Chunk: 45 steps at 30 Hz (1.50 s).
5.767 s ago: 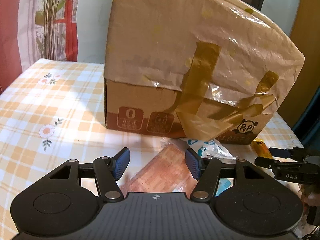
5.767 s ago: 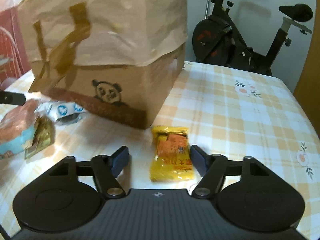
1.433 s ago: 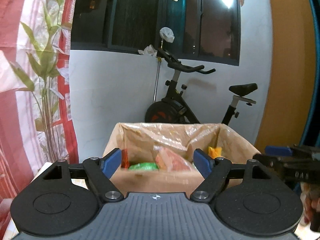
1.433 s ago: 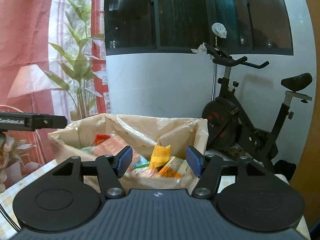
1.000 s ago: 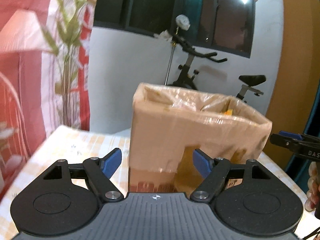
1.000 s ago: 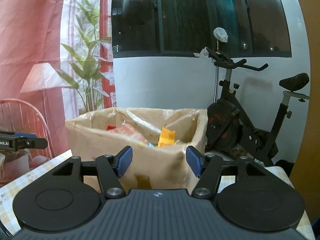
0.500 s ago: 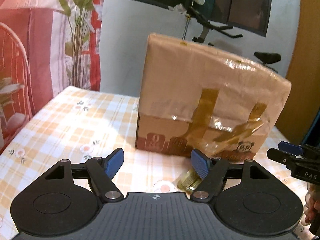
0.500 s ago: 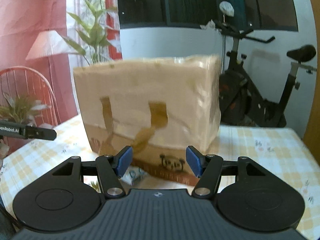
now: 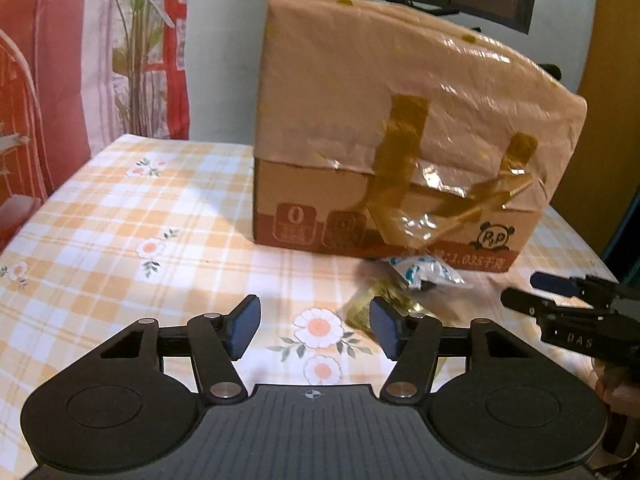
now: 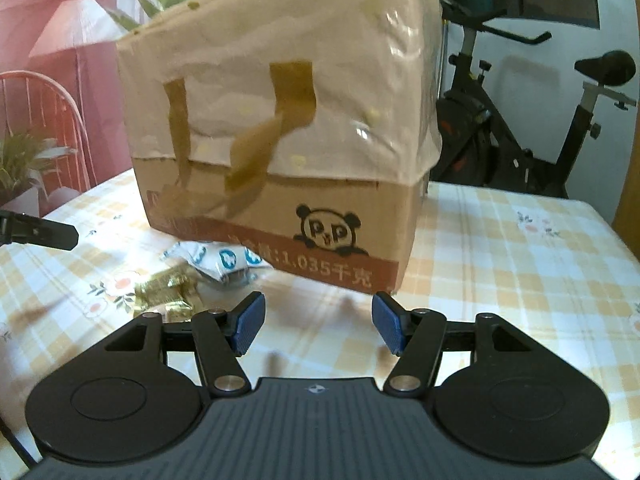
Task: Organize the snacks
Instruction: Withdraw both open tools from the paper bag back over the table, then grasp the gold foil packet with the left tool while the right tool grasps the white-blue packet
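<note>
A cardboard box (image 9: 400, 140) lined with a tan plastic bag stands on the checked tablecloth (image 9: 120, 216); it also shows in the right wrist view (image 10: 280, 152). In front of it lie a white-and-blue snack packet (image 9: 424, 272) and a gold packet (image 9: 360, 306), seen too in the right wrist view as white-and-blue packet (image 10: 220, 260) and gold packet (image 10: 164, 286). My left gripper (image 9: 314, 330) is open and empty above the table, the gold packet just right of it. My right gripper (image 10: 316, 328) is open and empty before the box; it appears in the left wrist view (image 9: 560, 300).
An exercise bike (image 10: 520, 128) stands behind the table at the right. A plant (image 9: 136, 60) and red curtain are at the back left. A pink chair (image 10: 44, 120) is left of the table.
Both grippers have come down from above the box's open top to table level in front of it. The orange and yellow packets seen earlier on the table are gone.
</note>
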Available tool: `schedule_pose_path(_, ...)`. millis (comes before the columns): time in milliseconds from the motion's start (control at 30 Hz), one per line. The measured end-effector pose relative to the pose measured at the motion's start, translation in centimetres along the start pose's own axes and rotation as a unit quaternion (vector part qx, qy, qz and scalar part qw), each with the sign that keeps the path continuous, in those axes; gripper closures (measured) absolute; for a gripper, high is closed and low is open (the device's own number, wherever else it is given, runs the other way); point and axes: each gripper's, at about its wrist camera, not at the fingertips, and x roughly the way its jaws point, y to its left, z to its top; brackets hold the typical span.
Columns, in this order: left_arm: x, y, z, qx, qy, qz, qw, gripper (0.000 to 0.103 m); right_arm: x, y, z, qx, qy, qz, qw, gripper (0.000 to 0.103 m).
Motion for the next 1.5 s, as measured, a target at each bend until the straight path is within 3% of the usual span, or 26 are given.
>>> schedule_pose_path(433, 3.4, -3.4, -0.3, 0.019, 0.04, -0.024, 0.9988, 0.043, 0.1, -0.3, -0.3, 0.013, 0.0, 0.002, 1.0, 0.04)
schedule_pose_path(600, 5.1, -5.0, 0.1, 0.016, 0.041, -0.018, 0.9989, 0.026, 0.1, -0.2, -0.3, 0.009, -0.001, 0.004, 1.0, 0.04)
schedule_pose_path(967, 8.0, -8.0, 0.3, 0.049, 0.053, 0.017, 0.9973, 0.026, -0.1, -0.8, -0.4, 0.029, -0.007, 0.008, 1.0, 0.04)
schedule_pose_path(1167, 8.0, -7.5, 0.0, 0.056, 0.07, 0.048, 0.9948, 0.023, 0.0, -1.1, -0.4, 0.041, -0.005, 0.011, 0.999, 0.04)
schedule_pose_path(1500, 6.8, -5.7, -1.1, 0.051, 0.067, 0.042, 0.9956, 0.023, 0.1, -1.5, -0.4, 0.056, -0.004, 0.015, 0.998, 0.04)
